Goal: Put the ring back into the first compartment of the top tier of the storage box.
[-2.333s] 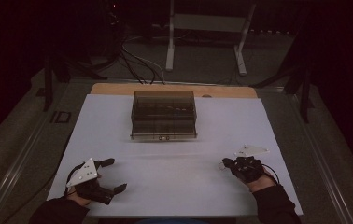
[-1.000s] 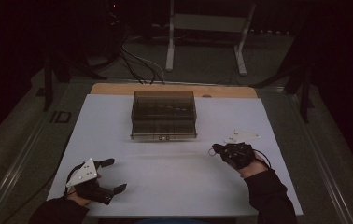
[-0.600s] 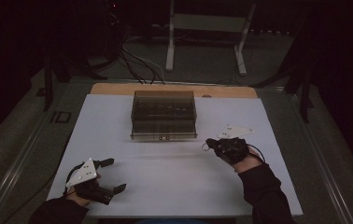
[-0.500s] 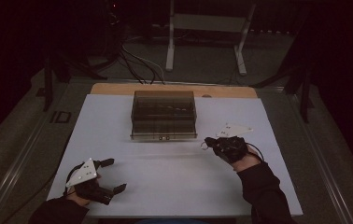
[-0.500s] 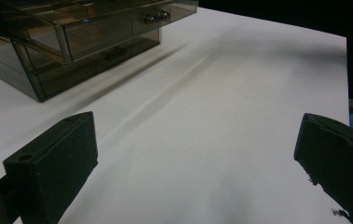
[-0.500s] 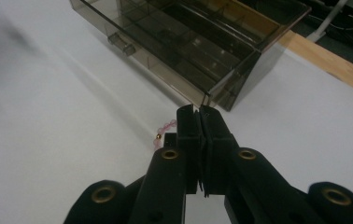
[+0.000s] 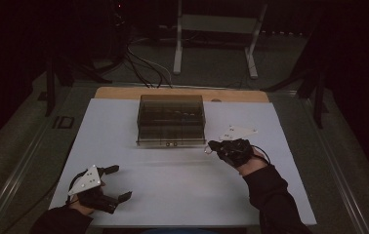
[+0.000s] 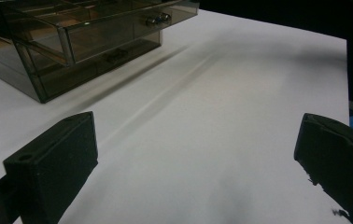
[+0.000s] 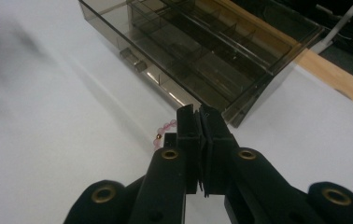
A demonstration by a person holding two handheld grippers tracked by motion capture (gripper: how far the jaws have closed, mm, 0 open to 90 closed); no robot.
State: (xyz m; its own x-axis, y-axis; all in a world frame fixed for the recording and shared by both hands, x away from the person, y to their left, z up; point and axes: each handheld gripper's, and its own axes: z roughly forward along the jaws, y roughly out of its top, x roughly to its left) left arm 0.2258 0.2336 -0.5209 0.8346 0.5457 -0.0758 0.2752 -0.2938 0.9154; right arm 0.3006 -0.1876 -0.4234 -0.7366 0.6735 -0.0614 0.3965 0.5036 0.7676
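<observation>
A smoky clear drawer box (image 7: pixel 171 119) stands at the back middle of the white table (image 7: pixel 182 185). My right gripper (image 7: pixel 213 146) hovers just off the box's front right corner, jaws pressed together on a string of small pink beads (image 9: pixel 162 131) that hangs out at their left side. The box (image 9: pixel 202 51) lies close ahead of the right gripper (image 9: pixel 199 116), its divided top compartments showing. My left gripper (image 7: pixel 115 183) rests near the front left of the table, open and holding nothing. Between the left gripper's (image 8: pixel 202 168) jaws is bare table, with the box (image 8: pixel 72 42) at far left.
A wooden strip (image 7: pixel 124 92) runs along the table's far edge behind the box. Beyond it, cables (image 7: pixel 141 63) and a metal stand (image 7: pixel 212 29) sit on a dark floor. The table's right edge (image 8: pixel 345 56) drops into darkness.
My right gripper has moved left and away from the person, from the table's right side to the box's front right corner. The left gripper has stayed put.
</observation>
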